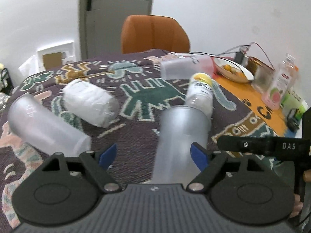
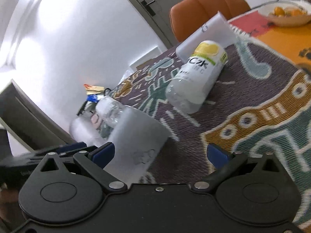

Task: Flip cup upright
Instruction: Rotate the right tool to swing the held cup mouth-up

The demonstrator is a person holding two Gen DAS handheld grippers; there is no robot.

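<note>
Cup (image 1: 180, 136), frosted and translucent, stands between the spread blue pads of the left gripper (image 1: 154, 156) in the left wrist view, its far end up near a bottle (image 1: 200, 95) with a yellow-and-white label; the right pad (image 1: 198, 157) is at the cup's side, the left pad (image 1: 107, 155) apart from it. Left of the gripper lie a second frosted cup (image 1: 46, 126) and a white wrapped roll (image 1: 90, 103) on the patterned cloth (image 1: 136, 128). To the right, a black bar reads "DAS" (image 1: 288, 146), and the orange mat (image 1: 256, 104) beyond shows "CA". In the right wrist view, the right gripper (image 2: 161, 153) is wide open, with the cup (image 2: 136, 141) tilted against its left pad (image 2: 103, 153) and clear of the right pad (image 2: 218, 155); faint printing on the cup is unreadable. Ahead lies the bottle (image 2: 196, 77), its label partly legible as "C水". A bowl (image 2: 287, 15) of orange fruit sits far right.
</note>
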